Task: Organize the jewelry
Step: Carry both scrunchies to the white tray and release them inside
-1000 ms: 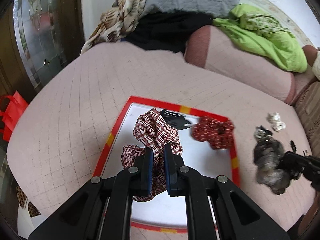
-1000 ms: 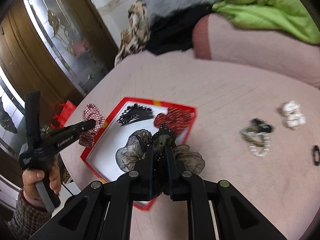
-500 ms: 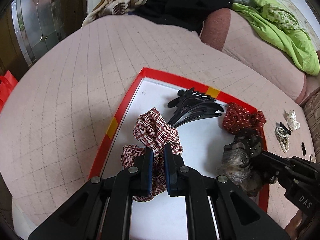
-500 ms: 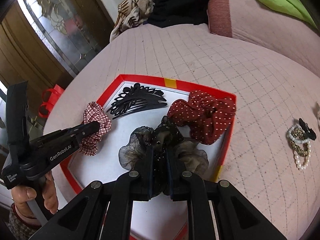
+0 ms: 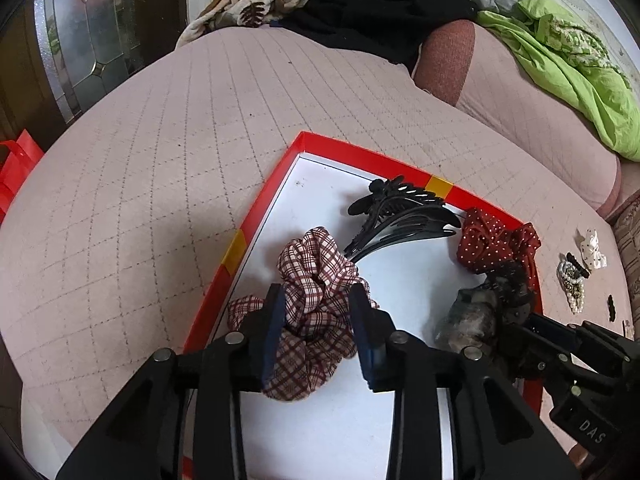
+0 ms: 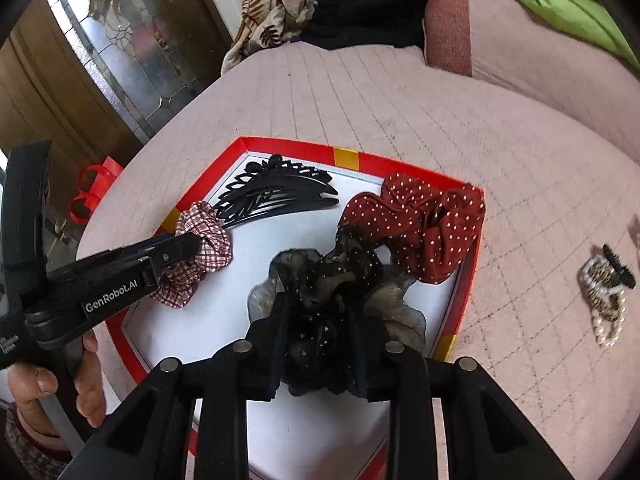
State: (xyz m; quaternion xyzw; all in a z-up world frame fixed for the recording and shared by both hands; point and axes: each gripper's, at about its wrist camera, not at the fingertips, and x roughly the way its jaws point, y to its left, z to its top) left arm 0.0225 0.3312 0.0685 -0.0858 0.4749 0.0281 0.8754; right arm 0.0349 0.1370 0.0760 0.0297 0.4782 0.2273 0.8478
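**Over the red tray, two scrunchies being let go**

Over the red-rimmed tray [image 5: 256, 216], both grippers point steeply down so that what they carry lands on its white floor rather than on the pink quilted cover [image 5: 140, 160] around it. The left gripper [image 5: 318, 330] has its jaws opening; the plaid scrunchie [image 5: 316, 280] sits between them, resting on the tray near the left rim, seemingly no longer pinched. The right gripper [image 6: 316, 344] is likewise opening around the black mesh scrunchie [image 6: 332, 280], which lies beside the red dotted scrunchie [image 6: 420, 224]. A black hair comb [image 6: 272, 194] fills the tray's far side, so the newcomers go nearer. A pearl hair tie [image 6: 604, 292] waits outside, probably next.
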